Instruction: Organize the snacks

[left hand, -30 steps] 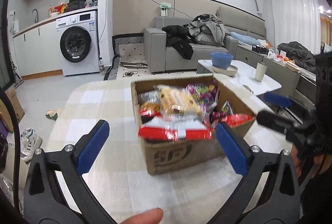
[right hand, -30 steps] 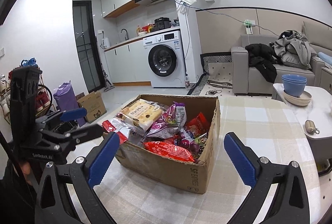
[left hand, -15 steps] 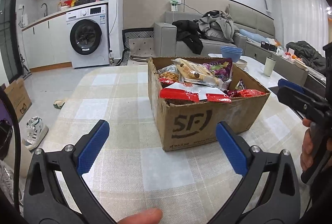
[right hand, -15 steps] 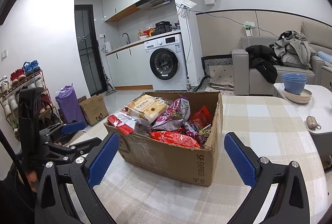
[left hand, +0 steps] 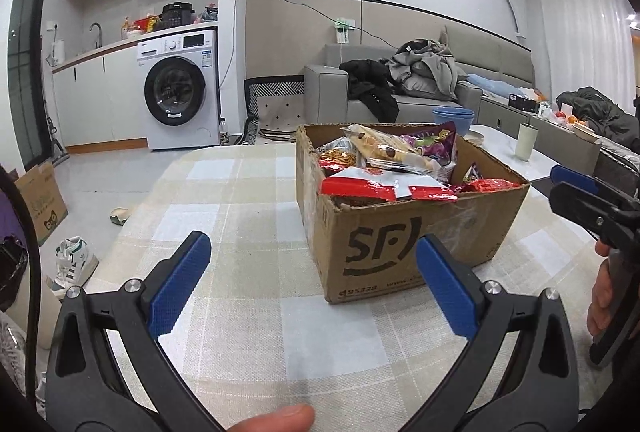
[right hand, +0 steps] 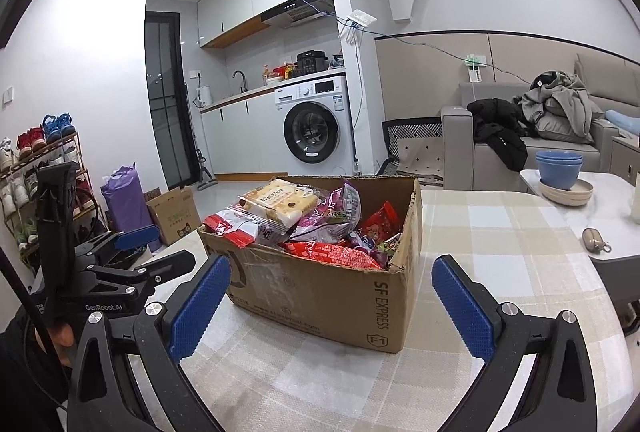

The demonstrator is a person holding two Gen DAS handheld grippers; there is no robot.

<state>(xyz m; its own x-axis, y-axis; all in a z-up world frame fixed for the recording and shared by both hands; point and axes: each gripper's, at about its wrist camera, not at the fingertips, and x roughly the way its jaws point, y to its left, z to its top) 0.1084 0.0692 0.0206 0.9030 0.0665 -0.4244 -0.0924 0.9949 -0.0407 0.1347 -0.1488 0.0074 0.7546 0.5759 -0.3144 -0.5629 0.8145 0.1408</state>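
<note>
An open cardboard box point(left hand: 404, 232) sits on a table covered with a beige-and-white checked cloth point(left hand: 240, 191), its flaps torn off to leave a ragged rim, and it is heaped above that rim with snack packets. The side facing the left wrist camera carries a large black "SF" logo with a line of small print below, and a strip of clear tape glints near the corner; the right wrist camera shows the neighbouring side printed "SF EXPRESS" down the corner. On top of the pile lies a clear-wrapped pack of pale biscuits or cakes point(right hand: 280, 201) with dark spots, and under it, hanging toward the rim, a red-and-white foil bag point(left hand: 384, 185). A purple bag point(right hand: 334, 211) with cartoon print stands behind, a flat red packet point(right hand: 332, 254) with white lettering lies along the near edge in the right view, and smaller red and mixed wrappers fill the rest. The left gripper point(left hand: 312, 284) hovers low over the cloth just in front of the box, its blue-padded fingers spread wide and holding nothing. The right gripper point(right hand: 330, 304) faces the box from the adjacent side, likewise spread wide and empty, with the box showing between its pads.
</note>
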